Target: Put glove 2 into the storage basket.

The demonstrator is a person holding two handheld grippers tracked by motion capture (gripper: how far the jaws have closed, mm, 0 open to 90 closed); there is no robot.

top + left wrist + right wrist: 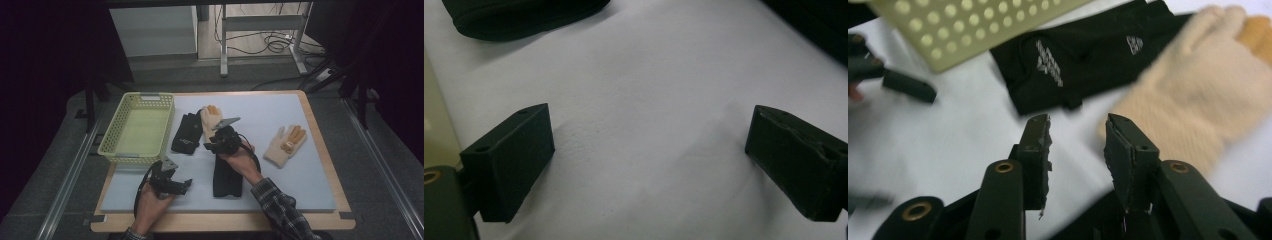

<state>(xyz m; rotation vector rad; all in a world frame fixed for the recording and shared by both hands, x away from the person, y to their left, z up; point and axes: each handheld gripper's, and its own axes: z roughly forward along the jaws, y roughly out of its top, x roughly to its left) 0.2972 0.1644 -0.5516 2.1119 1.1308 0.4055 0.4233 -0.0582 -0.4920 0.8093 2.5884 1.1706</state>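
Two black gloves and two cream gloves lie on the white mat (300,185). One black glove (187,133) (1083,60) lies beside a cream glove (210,119) (1198,100) near the mat's middle. The second black glove (227,176) lies under the person's right forearm. The other cream glove (285,145), with orange fingertips, lies to the right. My right gripper (212,145) (1077,122) hovers at the cream glove's cuff, jaws a little apart with nothing between them. My left gripper (182,185) (649,130) stands wide open over bare mat, near the front left.
A yellow-green perforated basket (116,131) (973,25) stands empty on the mat's left side. The mat rests on a wooden table (220,221). The left gripper (903,85) appears at the left of the right gripper view. Cables and a metal frame lie beyond the table.
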